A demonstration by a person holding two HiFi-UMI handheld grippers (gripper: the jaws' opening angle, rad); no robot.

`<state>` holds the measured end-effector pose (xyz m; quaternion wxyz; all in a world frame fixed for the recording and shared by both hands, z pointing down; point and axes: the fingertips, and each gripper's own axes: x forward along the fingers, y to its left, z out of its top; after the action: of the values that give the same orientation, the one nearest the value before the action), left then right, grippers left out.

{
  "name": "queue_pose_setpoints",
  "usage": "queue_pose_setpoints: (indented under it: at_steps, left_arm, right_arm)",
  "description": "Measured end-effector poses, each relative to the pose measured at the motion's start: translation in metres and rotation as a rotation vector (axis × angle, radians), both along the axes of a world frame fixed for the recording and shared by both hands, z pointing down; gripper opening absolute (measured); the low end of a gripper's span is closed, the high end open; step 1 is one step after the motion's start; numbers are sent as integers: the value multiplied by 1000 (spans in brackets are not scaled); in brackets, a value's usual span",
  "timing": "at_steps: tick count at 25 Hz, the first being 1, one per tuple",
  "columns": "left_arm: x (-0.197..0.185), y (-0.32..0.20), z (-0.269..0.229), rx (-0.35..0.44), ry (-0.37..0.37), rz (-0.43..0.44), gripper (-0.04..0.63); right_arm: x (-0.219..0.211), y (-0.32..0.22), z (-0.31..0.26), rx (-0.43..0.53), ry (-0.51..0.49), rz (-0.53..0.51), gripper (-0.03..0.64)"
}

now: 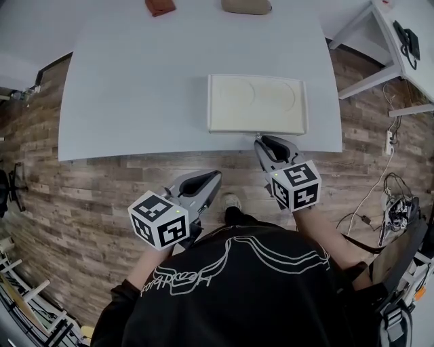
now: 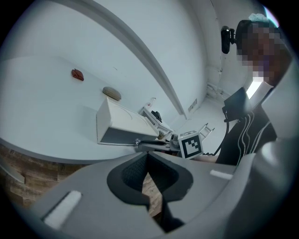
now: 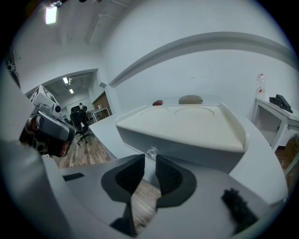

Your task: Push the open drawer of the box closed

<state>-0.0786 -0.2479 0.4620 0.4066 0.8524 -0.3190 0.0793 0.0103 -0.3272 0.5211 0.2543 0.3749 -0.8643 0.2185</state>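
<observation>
A cream box (image 1: 256,103) with two round hollows in its lid sits at the near edge of the white table (image 1: 135,88). Its drawer front (image 3: 187,148) faces me and carries a small clear knob (image 3: 152,152); it looks almost level with the box's face. My right gripper (image 1: 262,141) is just in front of that knob, with its jaws a narrow gap apart and nothing between them (image 3: 150,164). The left gripper (image 1: 211,177) hangs lower and to the left, over the floor, with its jaws shut and empty (image 2: 147,163). From the left gripper view, the box (image 2: 117,122) and the right gripper (image 2: 154,144) are ahead.
A reddish-brown object (image 1: 160,7) and a tan object (image 1: 246,5) lie at the table's far edge. A white desk (image 1: 407,41) with a black phone stands to the right, with cables (image 1: 397,203) on the wood floor below it. My shoe (image 1: 232,202) is under the table edge.
</observation>
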Motion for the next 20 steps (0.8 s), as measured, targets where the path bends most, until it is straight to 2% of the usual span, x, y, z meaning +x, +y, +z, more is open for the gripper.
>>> queue_pose_setpoints:
  at_steps: [7, 10, 13, 20]
  left_arm:
    - [12, 29, -21, 59, -19, 52, 6]
    - [19, 55, -38, 102, -25, 68, 8]
    - [25, 88, -56, 143, -34, 82, 8]
    - [43, 179, -93, 241, -35, 120, 8]
  right_arm:
    - [3, 48, -29, 29, -75, -31, 64]
    - [2, 81, -60, 72, -148, -61, 63]
    - [4, 122, -91, 98, -222, -76, 11]
    - [6, 241, -142, 79, -429, -133, 9]
